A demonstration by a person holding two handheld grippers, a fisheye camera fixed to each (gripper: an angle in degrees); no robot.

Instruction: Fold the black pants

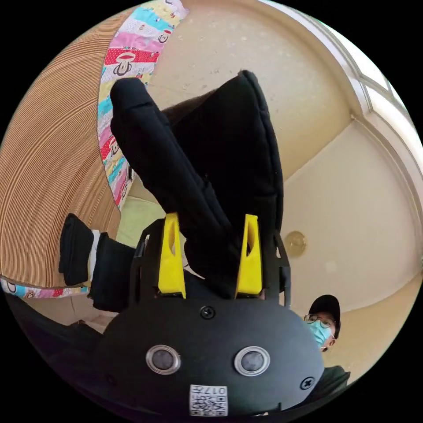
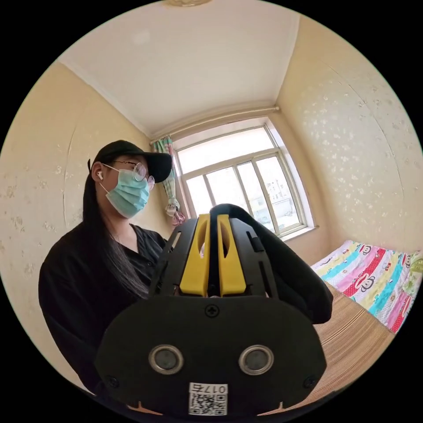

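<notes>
Left gripper [image 1: 210, 260]: yellow jaws spread apart, a thick fold of the black pants [image 1: 220, 167] standing in the gap between them. The cloth sits nearer one jaw; whether both jaws press on it cannot be told. Beyond the jaws the pants rise in two dark lobes against the wall [image 1: 365, 211]. To one side lies a striped mat [image 1: 48, 185] edged by a patterned sheet [image 1: 128, 61]; a second dark bundle [image 1: 88, 264] rests at the mat's rim.

Right gripper [image 2: 213, 257]: jaws drawn close together, pinching a thin edge of the pants [image 2: 286, 269] in the narrow slot. The cloth crests over the jaw tips and drapes down one side of the gripper body. Behind it stands a person [image 2: 97, 264] in dark clothing, then a window [image 2: 238, 180], with the bed [image 2: 374, 277] at the far side.
</notes>
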